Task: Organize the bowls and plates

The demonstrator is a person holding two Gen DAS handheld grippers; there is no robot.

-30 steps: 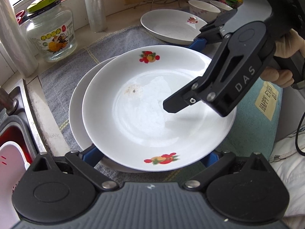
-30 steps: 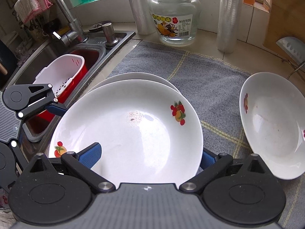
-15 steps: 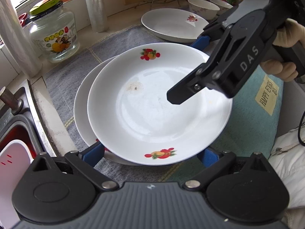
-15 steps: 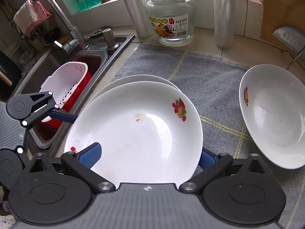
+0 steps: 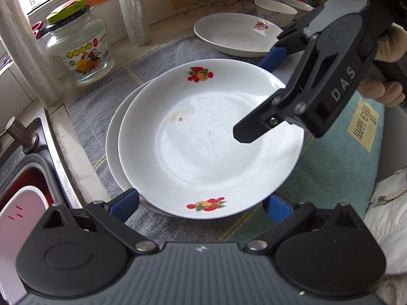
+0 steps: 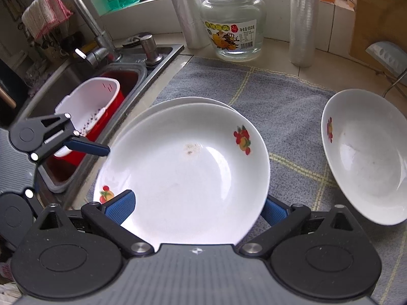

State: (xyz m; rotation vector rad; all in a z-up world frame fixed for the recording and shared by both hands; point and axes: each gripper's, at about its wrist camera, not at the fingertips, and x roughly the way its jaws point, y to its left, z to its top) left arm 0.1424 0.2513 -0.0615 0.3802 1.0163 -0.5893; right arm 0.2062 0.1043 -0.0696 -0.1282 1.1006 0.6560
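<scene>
A white deep plate with fruit prints [image 5: 208, 139] [image 6: 183, 172] rests on a second white plate [image 5: 115, 137] [image 6: 178, 101] on the grey towel. My left gripper [image 5: 201, 204] is open, its blue pads on either side of the plate's near rim; it also shows at the left of the right wrist view [image 6: 86, 147]. My right gripper [image 6: 195, 204] is open, with the opposite rim between its pads; its body shows in the left wrist view [image 5: 318, 86]. A third white plate [image 5: 235, 38] [image 6: 366, 152] lies apart. Two small bowls [image 5: 276, 10] stand behind it.
A glass jar with a green lid [image 5: 78, 50] [image 6: 232, 25] and rolls of plastic film [image 5: 131, 10] [image 6: 304, 20] stand at the back. The sink [image 6: 84, 89] with a red-and-white basket [image 6: 89, 109] is left of the towel. A teal cloth [image 5: 351, 157] lies near the counter edge.
Both grippers have drawn back a little from the stacked plates, so the plates look smaller and farther. The top plate has stayed on the lower one.
</scene>
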